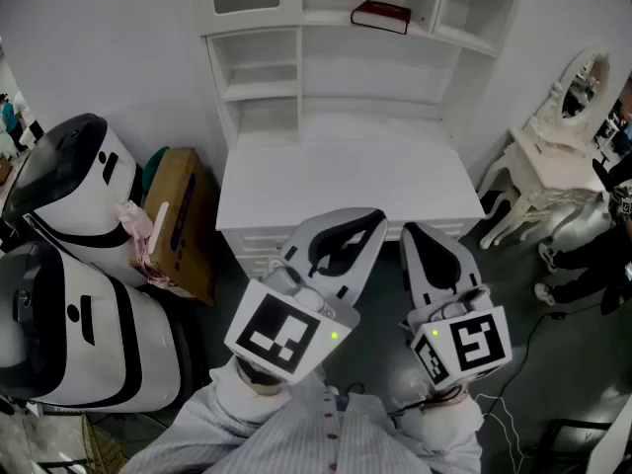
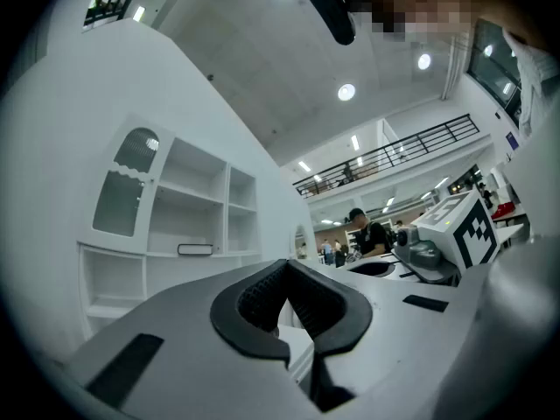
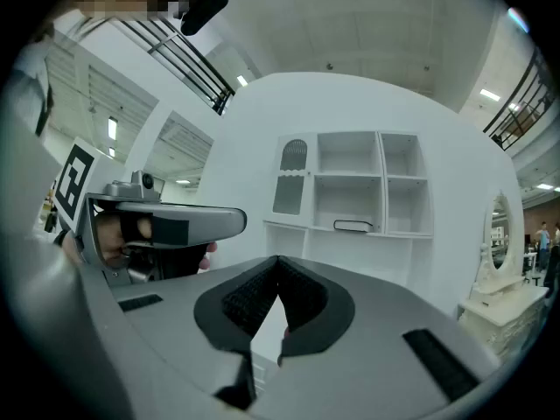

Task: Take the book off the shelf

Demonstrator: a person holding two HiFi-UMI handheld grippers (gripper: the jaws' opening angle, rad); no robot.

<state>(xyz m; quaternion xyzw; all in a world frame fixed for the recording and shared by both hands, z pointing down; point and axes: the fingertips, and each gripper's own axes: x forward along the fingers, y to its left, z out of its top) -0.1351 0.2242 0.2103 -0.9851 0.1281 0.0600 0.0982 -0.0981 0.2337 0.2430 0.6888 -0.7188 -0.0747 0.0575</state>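
A dark red book lies flat on a middle shelf of the white shelf unit above the desk. It is small in the left gripper view and in the right gripper view. My left gripper hangs shut and empty over the desk's front edge, well short of the book. My right gripper sits beside it, also shut with nothing between its jaws. Both point toward the shelves, the left gripper and the right gripper with their dark pads together.
The bare white desk top lies between me and the shelves. A cardboard box and two white and black machines stand at the left. A white dressing table with an oval mirror stands at the right.
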